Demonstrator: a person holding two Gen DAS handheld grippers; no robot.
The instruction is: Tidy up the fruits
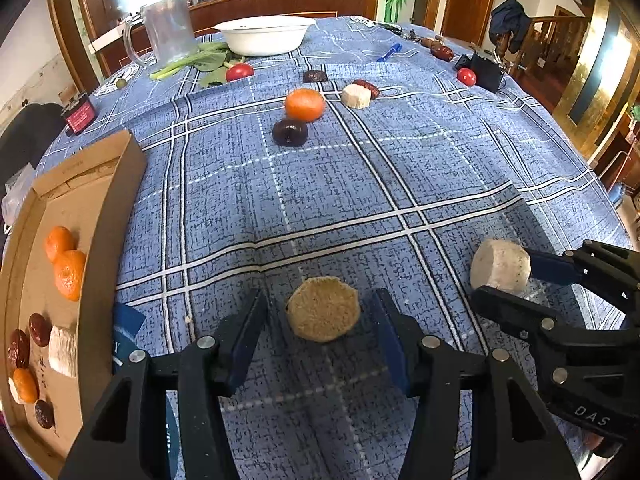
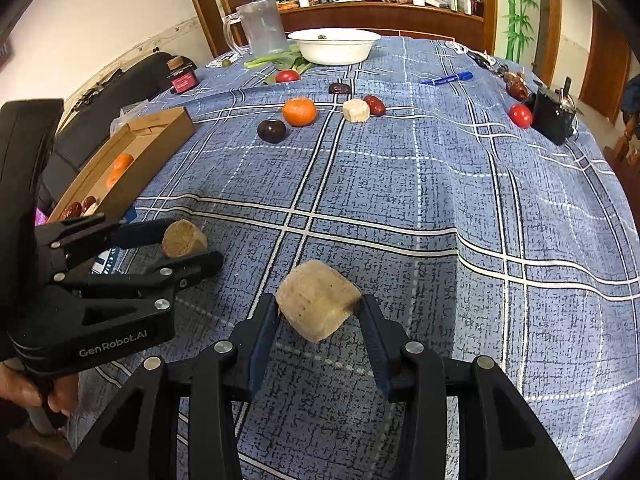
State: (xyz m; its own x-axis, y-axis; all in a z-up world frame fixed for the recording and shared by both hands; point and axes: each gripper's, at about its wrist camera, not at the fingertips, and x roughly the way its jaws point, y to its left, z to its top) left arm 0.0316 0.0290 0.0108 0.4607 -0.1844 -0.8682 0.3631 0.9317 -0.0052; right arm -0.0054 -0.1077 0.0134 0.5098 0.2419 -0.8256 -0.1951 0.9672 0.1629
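Observation:
My left gripper is open around a tan round chunk lying on the blue plaid cloth; its pads stand apart from it on both sides. It also shows in the right wrist view. My right gripper has its pads against a pale peeled chunk, which also shows in the left wrist view. A cardboard tray at the left holds tangerines, red dates and a white chunk. Further off lie a tangerine, a dark plum, a white chunk and a date.
A white basin, a clear jug, greens and a tomato stand at the back. A blue pen, a black device and a second tomato are at the right.

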